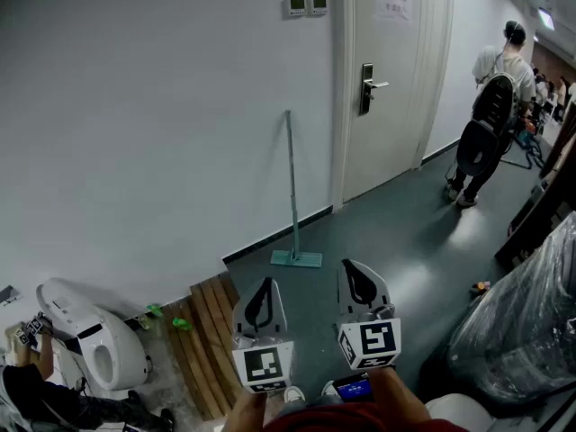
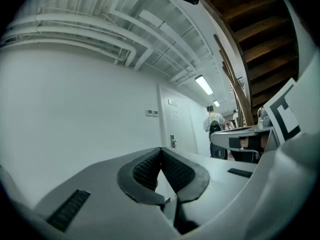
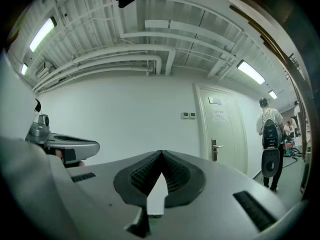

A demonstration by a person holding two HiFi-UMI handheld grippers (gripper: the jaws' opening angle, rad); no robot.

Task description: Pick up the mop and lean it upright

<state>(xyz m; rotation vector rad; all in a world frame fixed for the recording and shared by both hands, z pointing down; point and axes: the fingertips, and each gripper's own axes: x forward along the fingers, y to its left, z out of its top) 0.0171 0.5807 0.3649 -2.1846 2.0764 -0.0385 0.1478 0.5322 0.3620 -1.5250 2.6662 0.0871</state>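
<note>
White wall props a thin grey metal mop at twelve o'clock (likely light, stiff); grab mid-pole. Left gripper, right gripper: fingers together, empty.

No legible text anywhere.

Far right: a paper notice on the white door. It has lines of print, too small to read.

Just left of the door frame: two small wall panels, faces unreadable.

Near: the left marker cube on the left gripper and the right marker cube on the right gripper. Both show black-and-white square patterns only, no letters or digits.
</note>
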